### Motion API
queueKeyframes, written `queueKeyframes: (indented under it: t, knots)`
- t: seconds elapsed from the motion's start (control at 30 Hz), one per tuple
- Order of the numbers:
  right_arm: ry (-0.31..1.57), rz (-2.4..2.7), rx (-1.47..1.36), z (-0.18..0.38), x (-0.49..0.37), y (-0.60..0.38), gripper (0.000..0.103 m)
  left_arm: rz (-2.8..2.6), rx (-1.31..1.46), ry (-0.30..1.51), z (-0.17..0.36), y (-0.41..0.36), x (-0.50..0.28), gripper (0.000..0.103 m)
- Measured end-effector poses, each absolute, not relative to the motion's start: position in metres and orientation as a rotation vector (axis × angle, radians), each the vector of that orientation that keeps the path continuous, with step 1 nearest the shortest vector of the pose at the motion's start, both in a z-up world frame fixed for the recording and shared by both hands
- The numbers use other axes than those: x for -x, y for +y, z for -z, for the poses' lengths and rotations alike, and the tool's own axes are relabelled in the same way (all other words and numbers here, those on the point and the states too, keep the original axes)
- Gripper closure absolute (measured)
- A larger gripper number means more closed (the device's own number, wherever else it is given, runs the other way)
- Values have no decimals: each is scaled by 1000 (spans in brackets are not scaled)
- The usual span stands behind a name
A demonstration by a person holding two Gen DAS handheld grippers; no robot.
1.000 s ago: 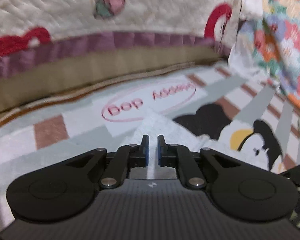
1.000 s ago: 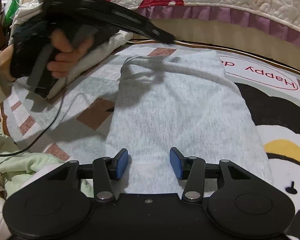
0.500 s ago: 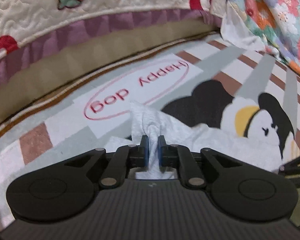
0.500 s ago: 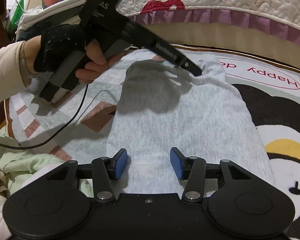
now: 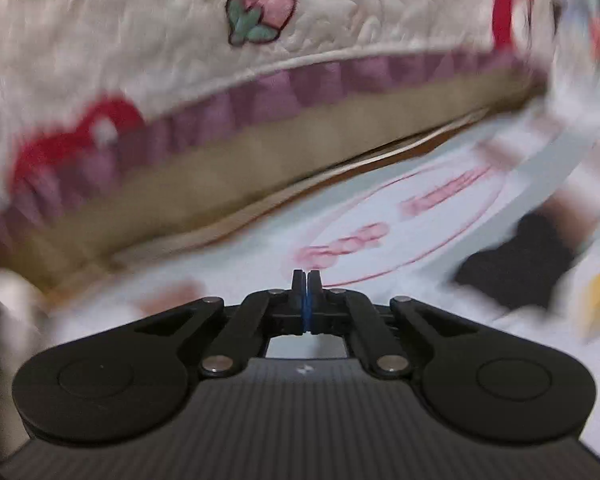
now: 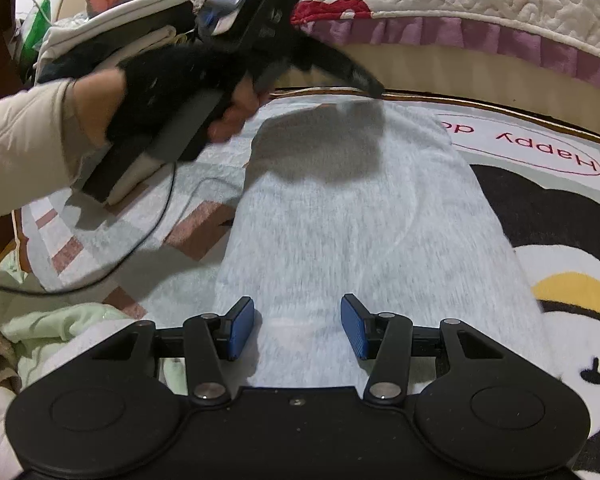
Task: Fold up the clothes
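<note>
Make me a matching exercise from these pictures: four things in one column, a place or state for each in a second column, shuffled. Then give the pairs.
Things
1. left hand-held gripper
2. right hand-held gripper
3. grey garment
4. black cable

Places or states
A. lying flat on the printed mat, folded into a long panel
B. fingers wide apart, low over the near end of the cloth
C. fingers closed together, nothing visible between them
D. trailing across the mat to the left of the cloth

Pairs: 1-C, 2-B, 3-A, 4-D
</note>
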State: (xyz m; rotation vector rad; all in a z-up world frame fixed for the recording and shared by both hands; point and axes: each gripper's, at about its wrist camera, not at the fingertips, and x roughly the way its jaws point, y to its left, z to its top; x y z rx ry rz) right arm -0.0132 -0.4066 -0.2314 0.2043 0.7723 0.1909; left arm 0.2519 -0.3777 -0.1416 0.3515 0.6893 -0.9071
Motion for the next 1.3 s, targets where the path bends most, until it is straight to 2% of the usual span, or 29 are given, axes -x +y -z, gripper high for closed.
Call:
queueKeyframes:
  t: [0.07, 0.13, 0.2, 0.27, 0.33, 0.37, 0.47, 0.53, 0.57, 0.67, 0.7, 0.9, 1.03, 1.2, 1.3]
  knots:
    - [777, -190, -212, 230, 12, -408, 50, 1032, -328, 707, 128, -380, -248, 100]
    - [785, -187, -229, 225, 10, -413, 50, 1098, -363, 747, 127, -392, -242, 90]
    - [753, -142, -241, 215, 11, -423, 50, 1108, -406, 808, 135, -408, -238, 57]
    - [702, -68, -253, 205, 14, -436, 50, 1052, -491, 827, 150, -424, -234, 50]
    - [708, -13, -281, 206, 11, -453, 44, 1001, -577, 814, 165, -437, -229, 54]
    - [721, 9, -289, 209, 8, -460, 44, 1014, -593, 796, 170, -440, -226, 92]
    - [748, 30, -261, 227, 5, -462, 42, 1026, -671, 697, 171, -444, -215, 96]
    - [738, 18, -233, 237, 7, -457, 29, 980, -666, 630, 167, -443, -218, 96]
    - [727, 13, -209, 240, 8, -453, 29, 897, -651, 589, 166, -440, -226, 103]
    - [711, 9, -220, 245, 11, -453, 28, 709, -621, 525, 162, -430, -263, 103]
    - [710, 8, -229, 245, 12, -455, 28, 741, -487, 619, 154, -417, -279, 103]
    - [770, 1, -209, 236, 4, -461, 28, 871, -187, 735, 126, -330, -259, 97]
    - [738, -30, -220, 213, 1, -456, 28, 890, -51, 821, 137, -271, -230, 84]
    - [729, -123, -163, 203, -6, -422, 29, 877, 70, 914, 176, -221, -210, 82]
    - [789, -151, -41, 212, -15, -394, 29, 904, 232, 992, 199, -213, -215, 82]
